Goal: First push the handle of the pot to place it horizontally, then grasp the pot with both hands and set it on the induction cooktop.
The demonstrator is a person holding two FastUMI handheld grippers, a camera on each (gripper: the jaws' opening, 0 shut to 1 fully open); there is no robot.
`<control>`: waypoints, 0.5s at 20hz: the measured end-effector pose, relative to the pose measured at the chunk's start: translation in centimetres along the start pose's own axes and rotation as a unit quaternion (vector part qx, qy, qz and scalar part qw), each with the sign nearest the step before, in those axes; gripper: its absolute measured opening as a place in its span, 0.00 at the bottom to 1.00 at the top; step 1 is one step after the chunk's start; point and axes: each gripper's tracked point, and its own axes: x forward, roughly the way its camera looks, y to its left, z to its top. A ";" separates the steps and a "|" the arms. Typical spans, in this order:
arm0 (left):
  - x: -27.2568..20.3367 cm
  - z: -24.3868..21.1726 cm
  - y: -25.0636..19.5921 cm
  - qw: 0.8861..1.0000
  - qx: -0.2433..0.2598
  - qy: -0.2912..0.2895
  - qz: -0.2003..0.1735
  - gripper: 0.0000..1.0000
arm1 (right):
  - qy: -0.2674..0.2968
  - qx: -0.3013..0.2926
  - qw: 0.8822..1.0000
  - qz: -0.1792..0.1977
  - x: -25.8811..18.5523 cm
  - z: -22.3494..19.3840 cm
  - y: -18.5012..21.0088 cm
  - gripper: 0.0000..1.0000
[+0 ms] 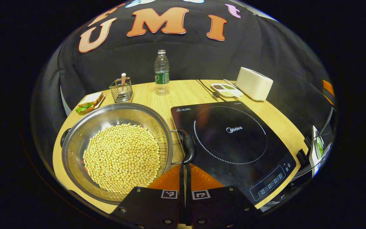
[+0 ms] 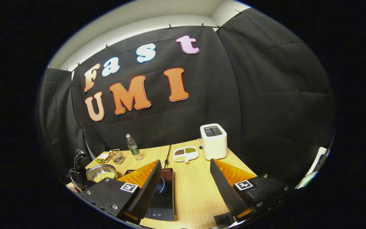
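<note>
In the left gripper view the left claw (image 1: 184,173) sits at the bottom edge with its two fingers pressed together, only a thin dark seam between them, and nothing is held. Their tips lie just below the pot's black handle (image 1: 187,144), but whether they touch it cannot be told. The pot (image 1: 75,140) stands on the wooden bench (image 1: 183,92), left of the induction cooktop (image 1: 233,140) and just beside it. It is a steel pot filled with pale yellow beans (image 1: 122,157); its near rim is cut off behind the claw body. The handle on the cooktop side overlaps the cooktop's left edge, and a second dark handle (image 1: 64,136) peeks out at the far left rim. The cooktop's glass carries the word "Midea" inside a dotted ring; the small print at its top corner and the button panel at its near corner are too small to make out.

Farther back stand a sandwich on a plate (image 1: 89,102), a wire holder (image 1: 121,90), a plastic bottle (image 1: 161,73) with a green label that cannot be read, a divided dish of grains (image 1: 226,89) and a white toaster (image 1: 254,83).

In the right gripper view the right claw (image 2: 184,178) is spread wide and empty, above bare bench (image 2: 195,190). Its left finger (image 2: 145,187) hides much of the cooktop (image 2: 164,200). The pot (image 2: 102,174) appears small at the far left, partly behind a dark object that is hard to identify. This view shows the toaster's (image 2: 213,141) top slot.
</note>
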 end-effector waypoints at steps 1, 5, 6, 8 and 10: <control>0.3 0.1 0.0 1.000 0.001 0.000 -0.002 0.02 | 0.002 0.000 1.000 -0.001 0.0 0.0 0.1 0.95; 0.8 0.7 -0.2 1.000 0.005 -0.003 -0.016 0.02 | 0.005 -0.003 1.000 -0.007 -0.4 0.1 0.7 0.95; 0.8 0.8 -0.1 1.000 0.004 -0.002 -0.018 0.02 | 0.004 -0.003 1.000 -0.008 -0.5 0.2 1.0 0.95; 0.5 0.8 -0.3 1.000 0.007 -0.005 -0.021 0.02 | 0.005 -0.004 1.000 -0.008 -0.7 0.2 1.7 0.95; -0.3 1.4 -0.7 0.999 0.018 -0.022 -0.029 0.02 | 0.015 0.001 1.000 -0.002 -0.7 -0.1 2.8 0.95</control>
